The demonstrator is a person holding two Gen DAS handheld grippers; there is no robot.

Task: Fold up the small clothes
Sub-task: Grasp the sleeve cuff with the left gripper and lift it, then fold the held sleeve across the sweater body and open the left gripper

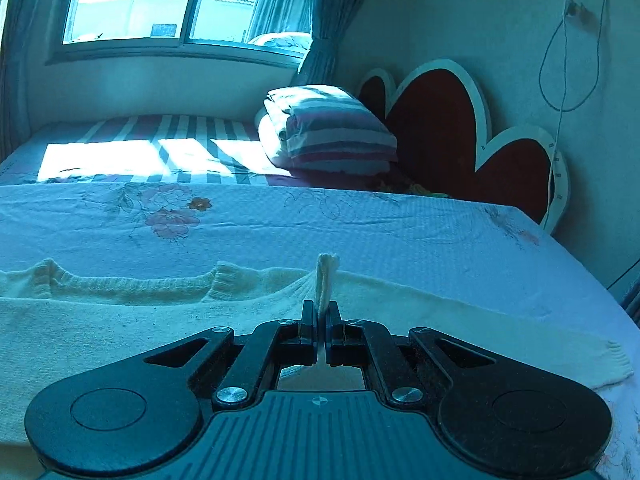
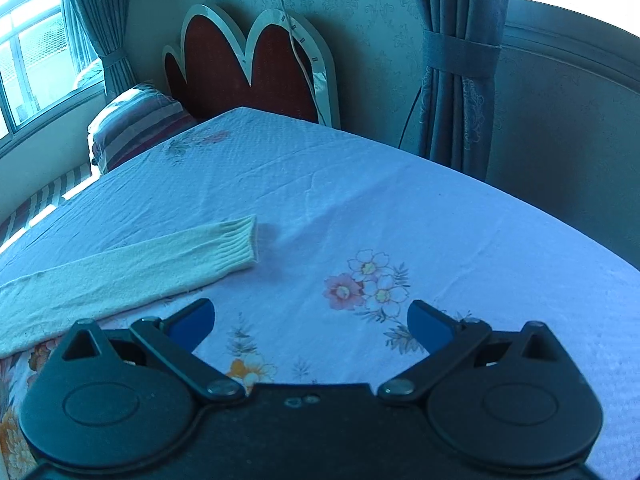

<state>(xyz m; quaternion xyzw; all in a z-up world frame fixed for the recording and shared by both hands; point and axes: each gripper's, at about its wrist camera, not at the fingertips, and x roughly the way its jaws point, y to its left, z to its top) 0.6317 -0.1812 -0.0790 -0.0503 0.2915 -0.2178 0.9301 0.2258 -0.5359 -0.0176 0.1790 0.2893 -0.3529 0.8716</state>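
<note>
We see the left gripper [image 1: 321, 322] with its black fingers clenched on a raised pinch of the cream knit sweater [image 1: 120, 320], which lies flat on the waffle-textured floral bedspread [image 1: 400, 232]. The right gripper [image 2: 311, 322] hangs released, blue pads spread, beside the sweater's ribbed sleeve cuff [image 2: 236, 244].

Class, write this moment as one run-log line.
task: fold sweater | left gripper: shut on sweater | right gripper: open, above bedsheet | sleeve: flat
</note>
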